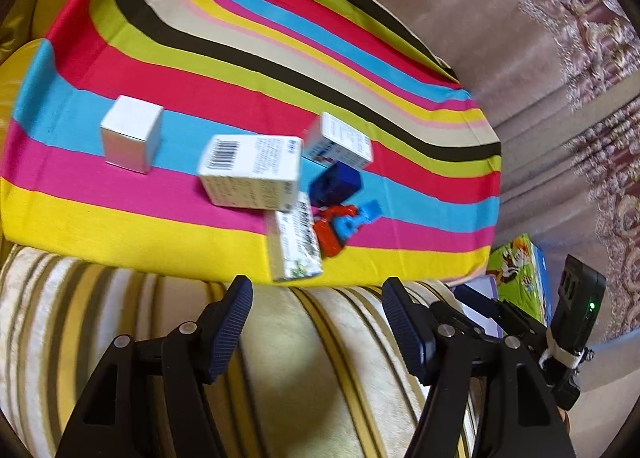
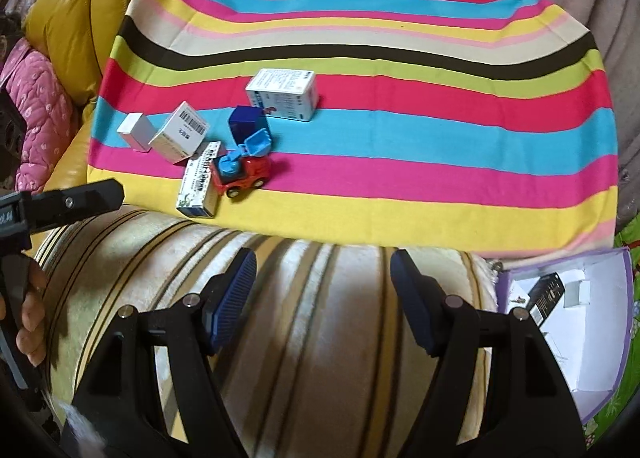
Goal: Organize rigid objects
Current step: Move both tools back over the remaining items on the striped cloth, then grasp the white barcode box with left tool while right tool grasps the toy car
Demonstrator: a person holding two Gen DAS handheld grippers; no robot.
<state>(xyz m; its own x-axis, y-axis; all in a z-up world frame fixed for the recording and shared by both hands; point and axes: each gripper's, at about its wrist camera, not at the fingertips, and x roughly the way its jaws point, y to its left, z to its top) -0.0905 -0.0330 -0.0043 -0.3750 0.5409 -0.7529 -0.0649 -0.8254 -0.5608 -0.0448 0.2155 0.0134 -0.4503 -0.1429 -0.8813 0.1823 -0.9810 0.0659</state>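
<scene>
Ribbed dark-blue pads faced each other across a wide gap on the left gripper (image 1: pixel 316 322); its fingers were spread wide and held nothing. Same finding for the right gripper (image 2: pixel 324 298): fingers fully apart, empty, above a plush cream cushion (image 2: pixel 320 318) with olive and dark stripes.

Beyond the cushion lay a smooth striped cloth (image 2: pixel 400 129) in yellow, pink, blue, red, green and black bands. The task items sat clustered on it, at about 10 o'clock from the right gripper:
- plain white cube box (image 1: pixel 132 135), matte card, standing apart at the 9 o'clock end of the group;
- barcoded white carton (image 1: pixel 250 171), tilted, resting against its neighbours;
- long narrow printed box (image 1: pixel 296 246), nearest the cloth's front edge, text blurred;
- printed white carton (image 2: pixel 282 93), at the far side;
- glossy dark-blue block (image 2: pixel 248 121), partly hidden behind the toy;
- red plastic toy truck (image 2: pixel 240 173) with a light-blue scoop, touching the narrow box.

At 3 o'clock in the right view, an open lilac-edged box (image 2: pixel 580 318) held a black item, cut off by the frame. Yellow leather upholstery (image 2: pixel 68 17) showed at 10 o'clock.
</scene>
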